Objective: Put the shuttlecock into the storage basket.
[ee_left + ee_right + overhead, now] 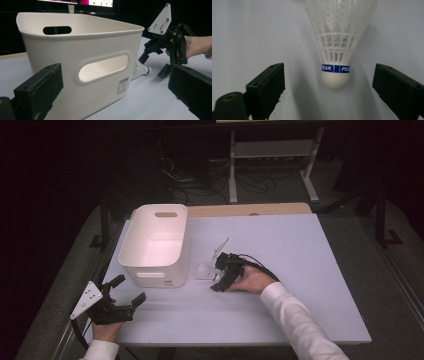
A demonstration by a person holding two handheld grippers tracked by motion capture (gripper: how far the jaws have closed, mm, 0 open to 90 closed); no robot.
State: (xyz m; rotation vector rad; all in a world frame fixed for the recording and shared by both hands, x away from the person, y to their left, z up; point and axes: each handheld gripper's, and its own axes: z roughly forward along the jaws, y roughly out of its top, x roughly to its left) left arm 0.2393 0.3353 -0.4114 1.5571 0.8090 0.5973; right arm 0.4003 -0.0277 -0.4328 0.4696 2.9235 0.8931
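**Shuttlecock between my right jaws, bin beside it**

Pale table [300, 270] under a dark room, cables and a white frame behind it. From the high view, my right gripper [218, 281] sits near the table's middle, just right of the white bin [155, 245], jaws pointing toward the shuttlecock [204, 271] lying on the table beside the bin's near right corner. My left gripper [131, 290] rests at the near left edge of the table, well apart from the shuttlecock, jaws spread wide with nothing between them.

Right gripper view adds what the high one blurs: white cork tip toward me, blue band reading PEAK, plastic skirt fanning away. Shuttlecock [337, 50] lies between my two jaws, a gap on each side, neither pad touching it. Jaws still wide.

Left gripper view: bin's near wall close up, slot handle, small label low on the corner; the shuttlecock's [141, 71] tip peeks past that corner, right gripper [156, 66] just beyond it.

Bin interior, seen from the high view: bare white floor.
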